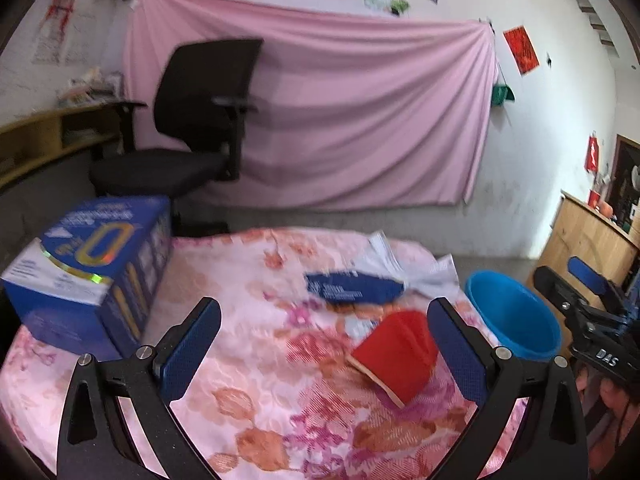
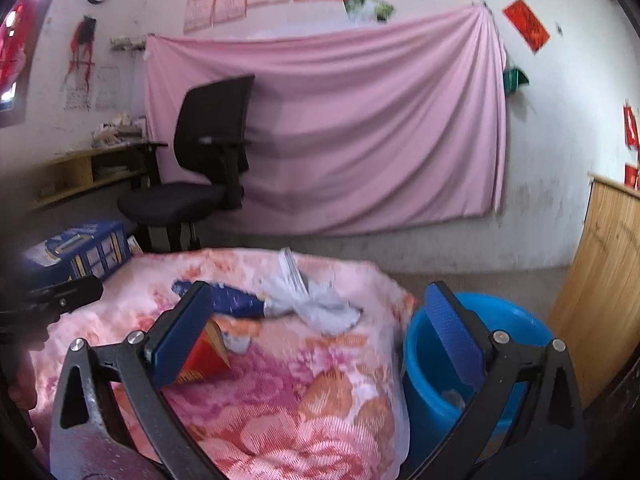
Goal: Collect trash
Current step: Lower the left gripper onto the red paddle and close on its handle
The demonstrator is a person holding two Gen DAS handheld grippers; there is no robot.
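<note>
A floral-covered table (image 1: 260,380) carries wrappers; a pink sheet (image 1: 340,120) drapes the wall. Both tongs, left (image 1: 324,344) and right (image 2: 320,328), gape wide, empty.

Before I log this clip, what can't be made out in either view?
- Blue bucket: contents mostly hidden by the right gripper's fingers in the right wrist view; only a pale scrap shows.
- Red carton: half covered by a finger in that view.
- Blue packet: print motion-blurred in the left wrist view.
- Blue box: lettering blurred.
- Left gripper: open, empty.
</note>
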